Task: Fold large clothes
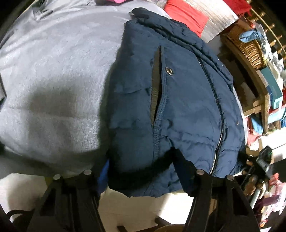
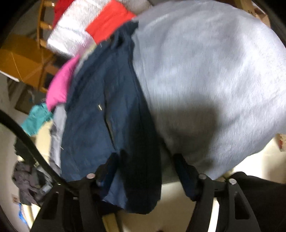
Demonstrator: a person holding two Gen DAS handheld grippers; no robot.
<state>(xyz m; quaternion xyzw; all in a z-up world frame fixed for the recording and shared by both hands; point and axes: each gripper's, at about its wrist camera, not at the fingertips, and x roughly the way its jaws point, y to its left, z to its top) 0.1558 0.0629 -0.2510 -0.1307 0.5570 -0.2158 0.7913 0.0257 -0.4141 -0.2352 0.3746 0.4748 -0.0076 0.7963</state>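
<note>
A navy padded jacket (image 1: 178, 100) lies on a grey-covered table (image 1: 53, 71), folded into a narrow stack with its zip and a snap pocket facing up. Its hem hangs over the near edge. My left gripper (image 1: 141, 169) is open, its fingers straddling the jacket's hem without pinching it. In the blurred right wrist view the same jacket (image 2: 100, 114) lies left of centre on the grey cover (image 2: 214, 71). My right gripper (image 2: 143, 171) is open, its fingers spread on either side of the jacket's hanging edge.
Red cloth (image 1: 187, 14) and a silver sheet (image 1: 214, 23) lie at the table's far end. A wicker basket (image 1: 246, 46) and cluttered shelves stand at the right. Pink cloth (image 2: 60, 85), teal cloth (image 2: 35, 119) and a cardboard box (image 2: 21, 62) lie left of the jacket.
</note>
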